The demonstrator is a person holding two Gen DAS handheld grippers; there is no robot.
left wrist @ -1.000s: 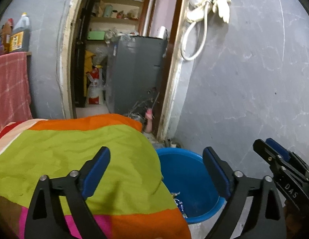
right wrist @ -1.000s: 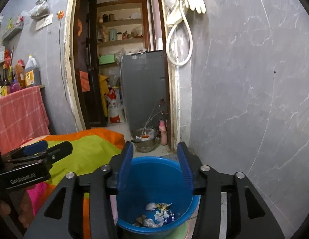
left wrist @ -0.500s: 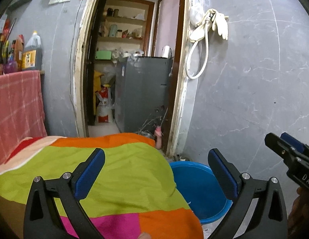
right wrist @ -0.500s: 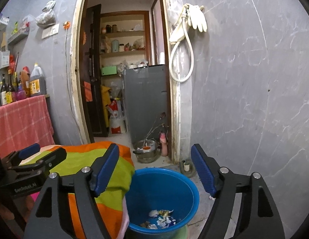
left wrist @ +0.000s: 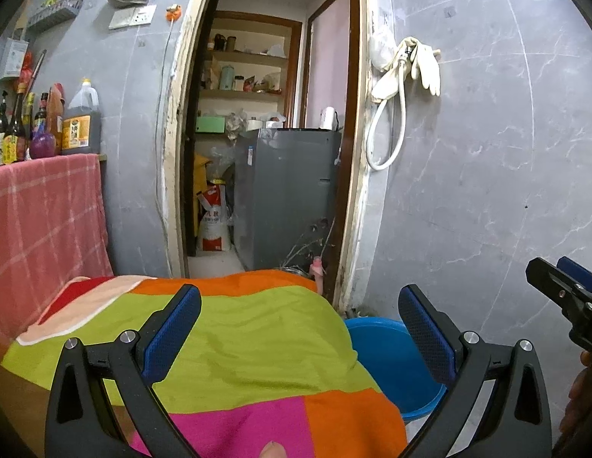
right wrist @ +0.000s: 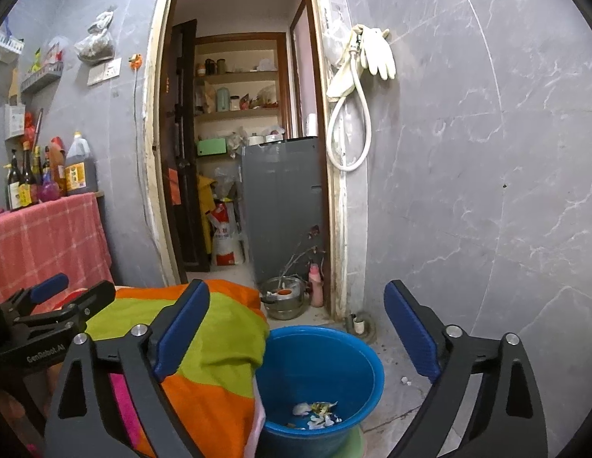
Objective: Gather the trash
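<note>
- Right gripper: jaws spread wide, nothing between them, hanging over the rim of the blue bucket.
- Left gripper: jaws wide too, nothing held, poised over the colourful cloth that drapes the surface beside the bucket.
- Trash: a small heap of white and yellowish scraps at the bottom of the bucket, seen only from the right wrist.
- Bucket on the tiled floor, tucked against the hanging edge of the cloth, near the doorway and the grey marble wall.
- Step in hand, judging by 2 unloaded grippers above a bucket with scraps in it: between a drop and the search for another piece.
- No loose piece visible on the cloth in either view; 1 or 2 pale specks on the floor just right of the bucket, too small to identify.
- Next move calls for finding a further piece, perhaps those specks, then lowering 1 gripper with jaws astride it before closing.
- For floor specks: a low approach past the bucket's rim without knocking it, and a fine pinch.
</note>
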